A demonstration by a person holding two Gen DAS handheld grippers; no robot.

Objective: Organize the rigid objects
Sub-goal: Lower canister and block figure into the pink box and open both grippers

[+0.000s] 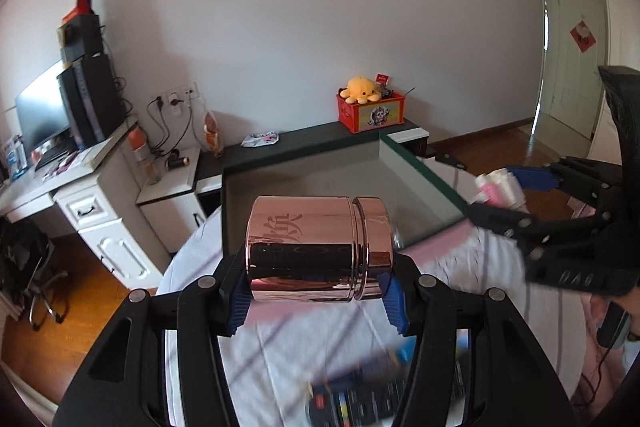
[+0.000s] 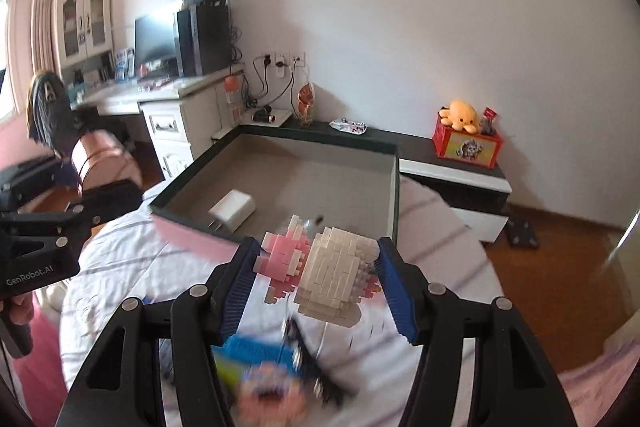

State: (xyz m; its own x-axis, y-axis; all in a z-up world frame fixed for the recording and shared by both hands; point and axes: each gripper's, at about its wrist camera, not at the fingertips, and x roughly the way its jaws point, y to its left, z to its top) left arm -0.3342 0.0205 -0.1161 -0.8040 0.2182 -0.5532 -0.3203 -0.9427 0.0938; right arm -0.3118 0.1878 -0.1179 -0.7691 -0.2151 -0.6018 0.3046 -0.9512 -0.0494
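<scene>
You are mid-carry: your left gripper (image 1: 316,291) clamps a rose-gold metal canister (image 1: 320,247) sideways above the bed; your right gripper (image 2: 316,279) grips a pink-and-white brick figure (image 2: 324,275); next, I judge, lower both into the dark-rimmed tray (image 2: 396,179), clear of the white charger (image 2: 232,209).

Copper tins (image 1: 320,247): one
Brick figures (image 2: 324,271): one
White chargers (image 2: 232,209): one
Open boxes (image 2: 276,135): one
Grippers (image 1: 316,301): two

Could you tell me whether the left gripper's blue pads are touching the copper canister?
Touching. The left wrist view shows the left gripper with both blue pads pressed against the ends of the copper canister, which hangs clear of the bed.
</scene>
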